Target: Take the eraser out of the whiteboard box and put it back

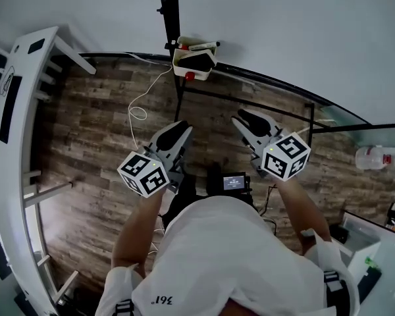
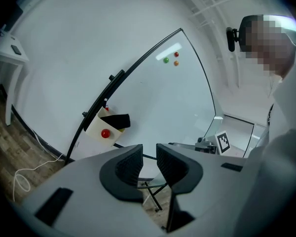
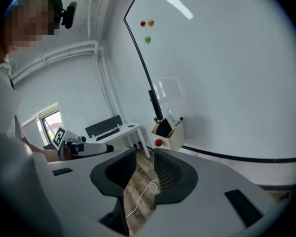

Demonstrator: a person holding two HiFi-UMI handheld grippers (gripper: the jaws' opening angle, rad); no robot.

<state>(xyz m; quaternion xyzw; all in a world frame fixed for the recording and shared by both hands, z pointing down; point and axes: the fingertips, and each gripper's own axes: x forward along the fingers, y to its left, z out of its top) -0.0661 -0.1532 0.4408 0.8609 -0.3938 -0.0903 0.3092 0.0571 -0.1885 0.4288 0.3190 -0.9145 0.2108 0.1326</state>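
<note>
whiteboard [image 2: 153, 98]: a white board in a black frame is seen on a stand against a pale wall.
whiteboard box [image 1: 192, 64]: a cream open-topped box is mounted on the stand at the board's lower edge, with a red knob [image 2: 105, 133] on its front.
eraser [image 1: 199, 59]: a black eraser is seen inside the whiteboard box, tilted, with its upper edge above the rim.
magnets [image 2: 166, 60]: small green and orange-red dots are stuck high on the whiteboard.
left hand-held gripper [image 2: 149, 154]: it is held out in front of the person, well apart from the whiteboard box. Its jaws are parted by a narrow gap and nothing is gripped. Only the stand's legs are seen through the gap.
right hand-held gripper [image 3: 145, 164]: it is held beside the left one and angled downward. Its jaws are parted by a narrow gap and nothing is gripped. Floor planks are seen between them.
floor [image 1: 99, 137]: dark wood planks are crossed by a looped white cable [image 1: 137, 114].
surface [image 1: 16, 143]: a white desk is seen at the left edge.
</note>
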